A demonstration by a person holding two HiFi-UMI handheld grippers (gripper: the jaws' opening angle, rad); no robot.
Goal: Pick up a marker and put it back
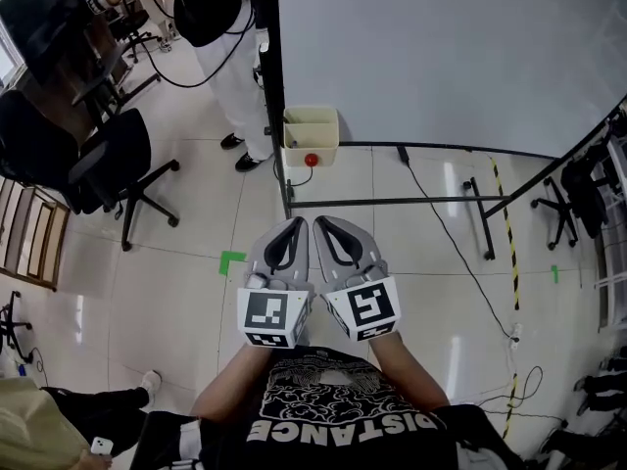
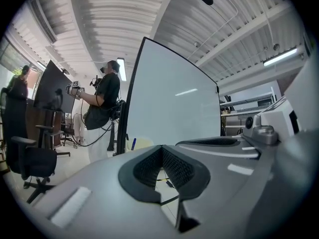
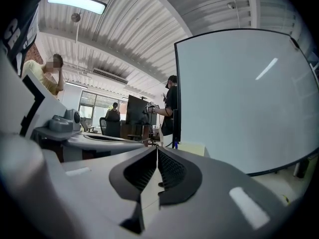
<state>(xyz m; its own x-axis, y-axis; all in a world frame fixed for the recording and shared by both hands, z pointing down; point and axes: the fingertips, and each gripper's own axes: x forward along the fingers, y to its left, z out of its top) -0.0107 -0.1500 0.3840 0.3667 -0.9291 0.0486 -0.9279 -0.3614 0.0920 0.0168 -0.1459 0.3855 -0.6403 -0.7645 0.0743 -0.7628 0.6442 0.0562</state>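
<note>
A whiteboard (image 1: 441,57) on a wheeled stand fills the upper right of the head view. A pale yellow tray (image 1: 311,130) hangs at its lower left corner, with a red round object (image 1: 311,160) just below it. In the left gripper view a blue marker (image 2: 133,143) stands in the tray (image 2: 143,142); the right gripper view shows the marker (image 3: 175,144) as well. My left gripper (image 1: 297,225) (image 2: 160,148) and right gripper (image 1: 323,223) (image 3: 157,149) are held side by side above the floor, well short of the tray. Both are shut with nothing between the jaws.
The stand's black legs (image 1: 392,202) run across the floor ahead, and a cable (image 1: 460,253) trails to the right. A person in a black shirt (image 1: 220,27) stands left of the board. A black office chair (image 1: 118,164) and a desk are at the left. Green tape (image 1: 232,259) marks the floor.
</note>
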